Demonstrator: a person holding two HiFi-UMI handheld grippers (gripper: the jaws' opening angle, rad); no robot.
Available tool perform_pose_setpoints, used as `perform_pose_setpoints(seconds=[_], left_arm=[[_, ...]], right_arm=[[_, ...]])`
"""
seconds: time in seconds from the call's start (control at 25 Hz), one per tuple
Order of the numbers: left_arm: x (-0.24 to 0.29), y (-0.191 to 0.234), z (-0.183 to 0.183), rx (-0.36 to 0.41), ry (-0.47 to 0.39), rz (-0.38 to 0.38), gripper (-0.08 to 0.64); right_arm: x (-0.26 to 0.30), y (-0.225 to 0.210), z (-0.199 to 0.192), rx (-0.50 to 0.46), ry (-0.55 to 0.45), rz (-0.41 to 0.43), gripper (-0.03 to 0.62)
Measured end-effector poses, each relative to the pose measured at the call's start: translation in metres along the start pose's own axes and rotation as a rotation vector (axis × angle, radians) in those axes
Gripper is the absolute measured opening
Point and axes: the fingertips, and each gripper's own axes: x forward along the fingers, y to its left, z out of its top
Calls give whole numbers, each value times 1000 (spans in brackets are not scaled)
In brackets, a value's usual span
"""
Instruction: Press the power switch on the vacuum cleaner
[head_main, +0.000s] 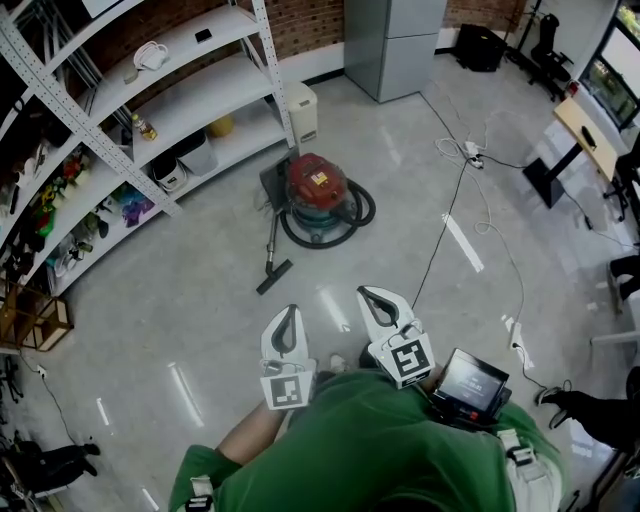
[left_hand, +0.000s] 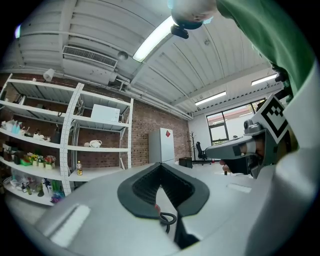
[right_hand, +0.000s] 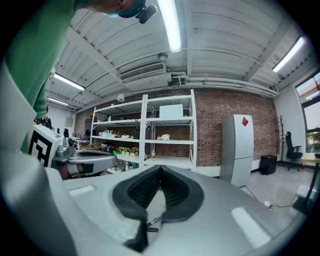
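Observation:
The red vacuum cleaner stands on the floor ahead, ringed by its black hose. Its wand and floor nozzle lie to its left. Both grippers are held close to the person's green-shirted chest, well short of the vacuum. My left gripper is shut with nothing in it, and so is my right gripper. In the left gripper view the jaw tips meet, and a bit of red and a hose loop show through the gap below. In the right gripper view the jaws are likewise together.
A white shelving rack with small items runs along the left. A white box and a grey cabinet stand beyond the vacuum. A black cable and white cords cross the floor at right, near a desk.

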Motion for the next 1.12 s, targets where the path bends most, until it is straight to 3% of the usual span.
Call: perform_pose_setpoints(seconds=[0.44,1.12], left_arm=[[54,-2,-6,18,19,3,8],[209,-40,-2,40,57,62,8]], right_arm=[[31,-49,1,-1,-11,-1,0],[93,-194,8,29,-15,75,0]])
